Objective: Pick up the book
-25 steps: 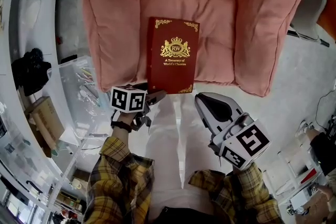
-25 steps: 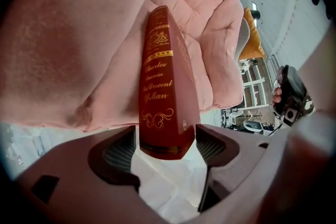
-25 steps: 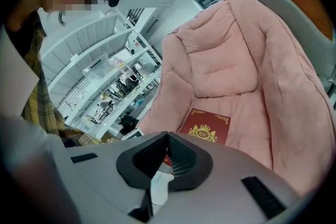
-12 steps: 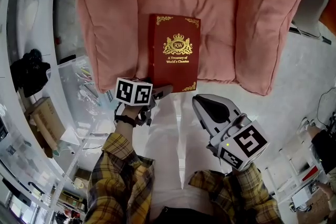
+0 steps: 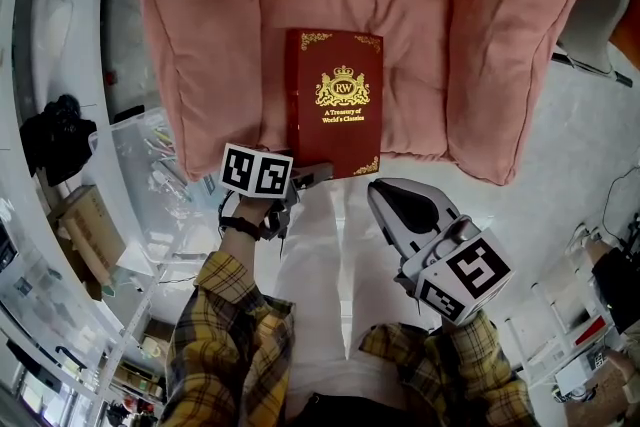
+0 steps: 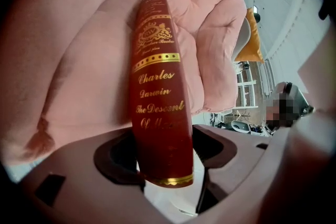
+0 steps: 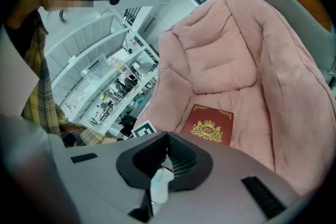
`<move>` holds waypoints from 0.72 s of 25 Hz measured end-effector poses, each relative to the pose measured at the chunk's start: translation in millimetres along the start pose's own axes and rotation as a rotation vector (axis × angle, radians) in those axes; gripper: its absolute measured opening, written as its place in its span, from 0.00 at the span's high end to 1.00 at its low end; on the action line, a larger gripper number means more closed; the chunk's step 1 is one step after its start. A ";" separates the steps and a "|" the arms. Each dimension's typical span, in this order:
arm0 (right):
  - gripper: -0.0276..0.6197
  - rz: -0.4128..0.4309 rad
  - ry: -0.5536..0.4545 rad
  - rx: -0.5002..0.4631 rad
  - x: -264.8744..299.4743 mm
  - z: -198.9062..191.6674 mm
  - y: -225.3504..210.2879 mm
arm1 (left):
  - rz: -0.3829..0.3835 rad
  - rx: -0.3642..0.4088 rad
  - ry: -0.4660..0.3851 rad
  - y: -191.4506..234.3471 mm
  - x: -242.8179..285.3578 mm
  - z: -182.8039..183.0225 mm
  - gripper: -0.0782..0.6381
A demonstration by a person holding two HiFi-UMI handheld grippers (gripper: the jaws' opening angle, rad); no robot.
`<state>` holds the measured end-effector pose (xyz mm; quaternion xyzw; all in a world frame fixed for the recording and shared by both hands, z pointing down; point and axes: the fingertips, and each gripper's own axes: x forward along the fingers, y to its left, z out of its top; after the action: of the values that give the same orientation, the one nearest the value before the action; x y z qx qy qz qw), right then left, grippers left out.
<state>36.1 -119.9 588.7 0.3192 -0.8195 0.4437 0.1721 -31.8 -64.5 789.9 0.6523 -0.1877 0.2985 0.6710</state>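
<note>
Your left gripper (image 5: 312, 175) is sitting at the pink armchair's (image 5: 200, 45) front edge. Its wide jaws have just been closing around the near end of the red book (image 5: 335, 100), which is lying flat on the armchair's seat. Your right gripper (image 5: 384, 191) is hovering just off the armchair's front, jaws together and holding nothing.

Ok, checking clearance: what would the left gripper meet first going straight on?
The book: its spine end already sits between the left gripper's jaws, which have just been closing slightly.
</note>
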 end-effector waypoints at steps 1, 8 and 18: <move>0.93 -0.001 -0.001 0.000 -1.5 1.6 -2.3 | -0.007 -0.008 -0.004 -2.4 0.5 0.8 0.47; 0.93 -0.009 -0.012 -0.009 -8.1 15.4 -6.0 | -0.022 -0.039 -0.045 -14.9 -6.7 7.8 0.49; 0.93 -0.009 -0.035 -0.044 -31.5 36.0 13.2 | -0.075 -0.132 -0.186 -46.1 -34.4 28.8 0.52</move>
<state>50.4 -133.0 543.1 0.3270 -0.8305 0.4190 0.1666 -23.9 -97.0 734.9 0.6382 -0.2439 0.1984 0.7027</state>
